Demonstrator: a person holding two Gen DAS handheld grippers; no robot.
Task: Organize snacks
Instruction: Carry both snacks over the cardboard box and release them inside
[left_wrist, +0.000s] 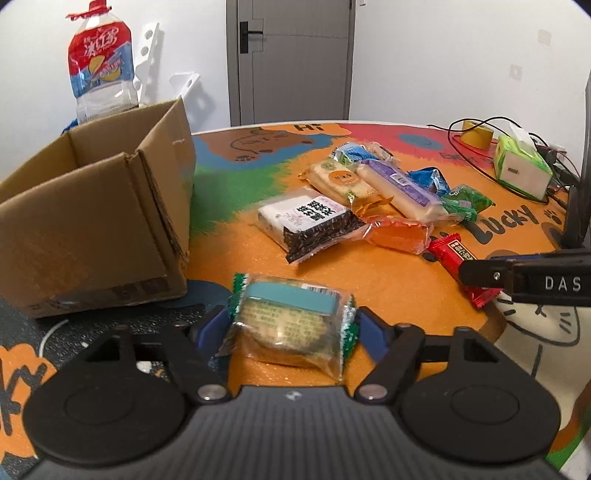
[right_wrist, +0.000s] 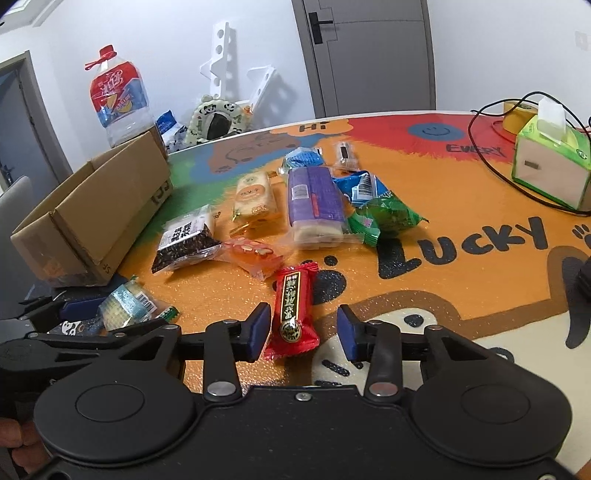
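The left gripper (left_wrist: 291, 326) tilts downward, its blue pads (left_wrist: 211, 328) set apart and seemingly just touching a wrapper's ends. The right gripper (right_wrist: 303, 328) tilts likewise, jaws parted, neither pad pressing anything.

Both wrist views look down, close over the table (left_wrist: 369, 288), sharing the snack pile (right_wrist: 295, 206).

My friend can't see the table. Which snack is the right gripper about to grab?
On the orange cartoon table mat, nearest this side of the snack pile, a small red plastic-wrapped bar lies lengthwise between the open right gripper. It is the only red wrapper, with a black label strip.
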